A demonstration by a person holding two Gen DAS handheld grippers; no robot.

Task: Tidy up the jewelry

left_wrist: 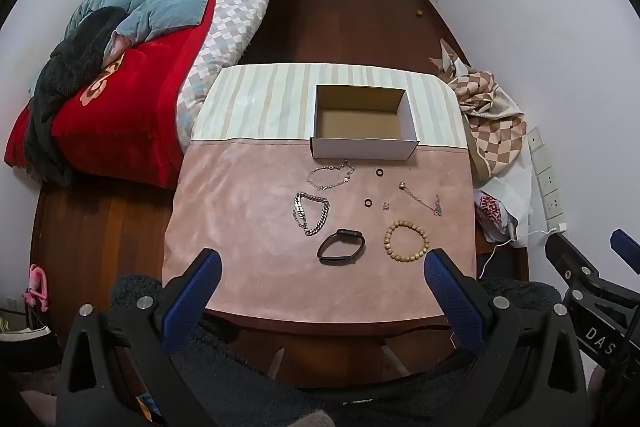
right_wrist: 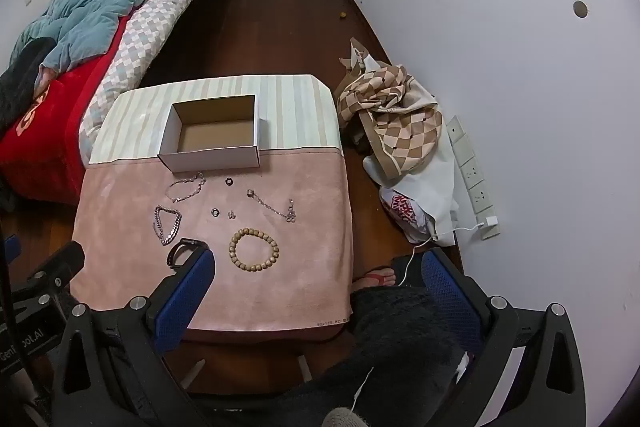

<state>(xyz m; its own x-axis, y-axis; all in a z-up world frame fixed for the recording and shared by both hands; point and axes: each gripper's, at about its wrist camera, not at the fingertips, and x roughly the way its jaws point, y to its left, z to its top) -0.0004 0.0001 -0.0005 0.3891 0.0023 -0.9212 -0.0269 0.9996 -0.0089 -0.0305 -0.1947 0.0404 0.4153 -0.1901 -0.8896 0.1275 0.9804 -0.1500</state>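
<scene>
We hold both grippers above the near edge of the table, jaws spread wide and gripping nothing: the left gripper [left_wrist: 322,281] faces the black band [left_wrist: 341,246], the right gripper [right_wrist: 318,277] hangs past the near right corner. On the pink cloth [left_wrist: 240,227] lie the wooden bead bracelet [left_wrist: 406,241], right of the band, a heavy silver chain [left_wrist: 311,212] to its far left, two thinner chains [left_wrist: 331,174] [left_wrist: 422,199] and two dark rings [left_wrist: 379,172] [left_wrist: 368,202]. At the far side sits the open cardboard box [left_wrist: 362,147].
</scene>
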